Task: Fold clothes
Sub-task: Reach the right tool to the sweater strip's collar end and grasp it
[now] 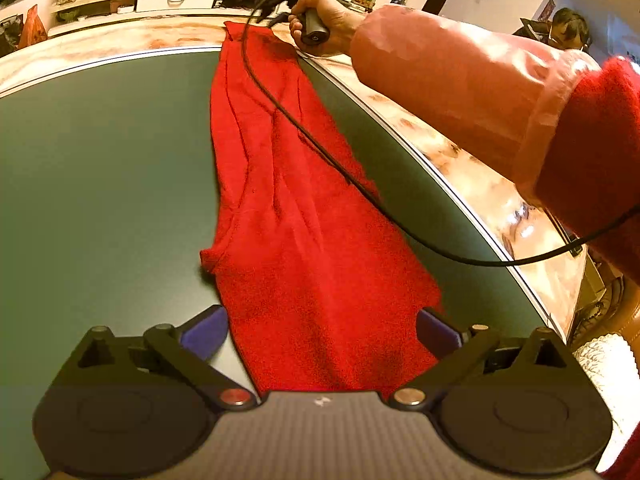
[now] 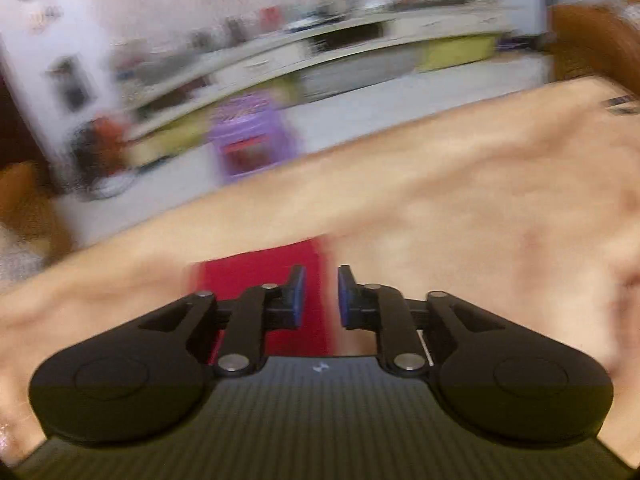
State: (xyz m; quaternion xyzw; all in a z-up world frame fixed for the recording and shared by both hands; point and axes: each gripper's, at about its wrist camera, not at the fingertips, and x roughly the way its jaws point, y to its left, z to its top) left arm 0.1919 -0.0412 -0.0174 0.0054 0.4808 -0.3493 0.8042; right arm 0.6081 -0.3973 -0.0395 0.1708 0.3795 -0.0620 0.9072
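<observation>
Cluttered shelves and a low white cabinet line the far wall of a lived-in room; nearer to me sits a dark green table (image 1: pixel 100 152) with a pale marbled border (image 1: pixel 452 152) running around its edge; a long red garment (image 1: pixel 288 216) lies stretched in a narrow strip across the green, from my near side to the far border, wrinkled along its length and a little bunched on its left edge; my left gripper (image 1: pixel 320 332) hovers over the near end with its blue pads spread wide, cloth between them but neither pad pressing on it; my right hand (image 1: pixel 320 24), in a shiny pink sleeve (image 1: pixel 460 76), reaches to the far end, a black cable (image 1: pixel 360 188) trailing across the garment behind it; the right wrist view is smeared with motion, yet it shows my right gripper (image 2: pixel 322 296) with only a narrow gap between its pads, nothing clamped, and the red end just under and to the left of the fingertips on the pale border; I judge the strip is laid out and both ends sit released, ready for the next fold; to do it well I should take each end squarely at its corners, pinch through every layer, lift the far end evenly, and bring it over to meet the near end so the edges line up; the cable could snag the cloth, so I should keep it clear.
</observation>
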